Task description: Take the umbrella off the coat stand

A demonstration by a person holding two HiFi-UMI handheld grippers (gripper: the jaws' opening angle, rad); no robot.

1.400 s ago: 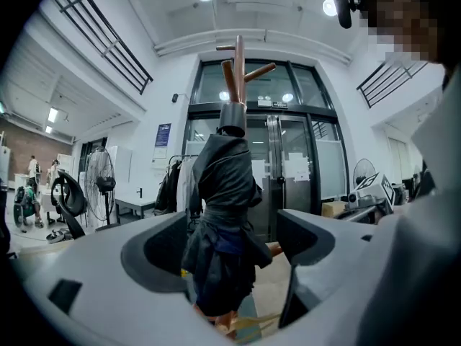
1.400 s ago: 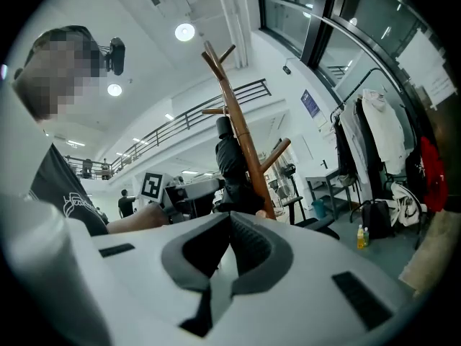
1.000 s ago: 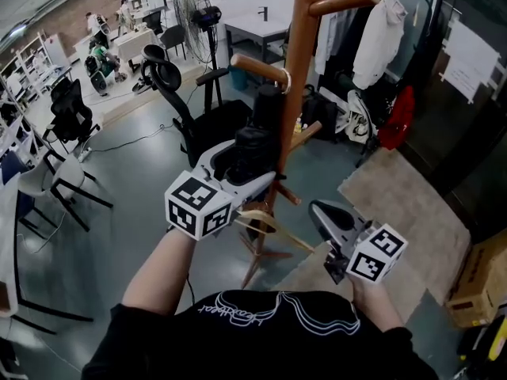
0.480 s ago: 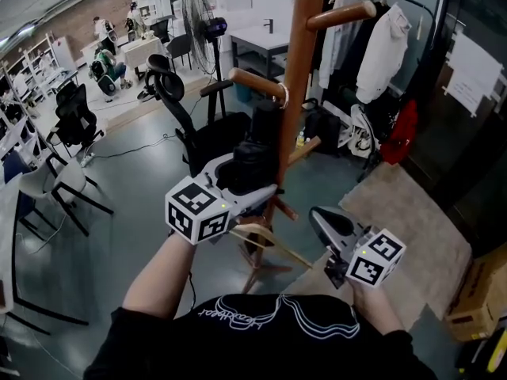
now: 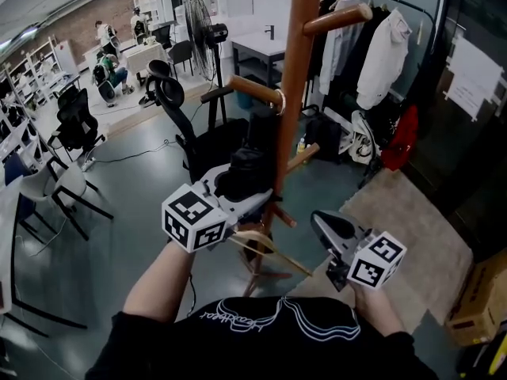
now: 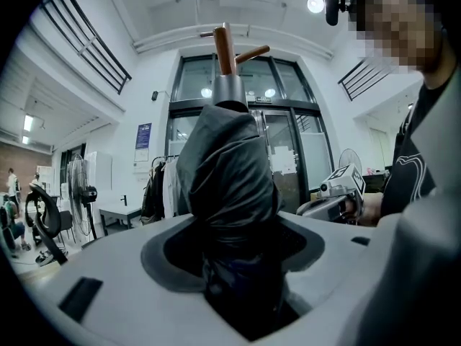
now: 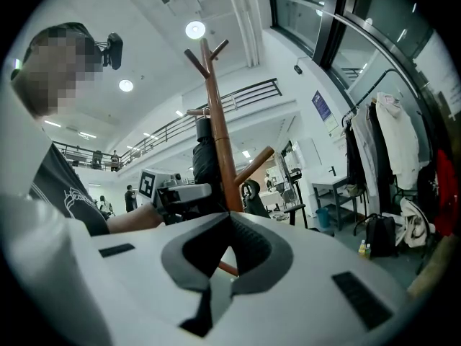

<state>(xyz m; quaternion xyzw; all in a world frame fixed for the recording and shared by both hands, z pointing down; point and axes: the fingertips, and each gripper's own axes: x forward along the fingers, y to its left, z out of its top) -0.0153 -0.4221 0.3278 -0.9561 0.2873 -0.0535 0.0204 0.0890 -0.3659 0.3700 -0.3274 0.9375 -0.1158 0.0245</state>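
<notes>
The umbrella (image 5: 252, 158), a folded black bundle, hangs upright against the left side of the coat stand (image 5: 293, 70), just below a wooden peg (image 5: 253, 89) that seems to carry its strap. I can't make out the loop itself. The left tool (image 5: 247, 182) points level at the bundle's lower half. Its jaws have just been closing, and the dark fabric now fills the gap between them and presses against both sides, so I'd call this the grasp being made, with the lift not yet begun. The right tool (image 5: 323, 222) waits lower and to the right, apart from the pole, its jaws brought together on nothing. Next, I'd think, the held bundle has to go up and out towards the peg's tip so the strap slides free. Pulling straight back would likely just tug the stand, which stands on thin legs. Beyond it are a black office chair (image 5: 170, 93), a pedestal fan (image 5: 200, 30) and a rail of hanging coats (image 5: 380, 50) along the glass wall, all on the grey floor (image 5: 127, 212).
</notes>
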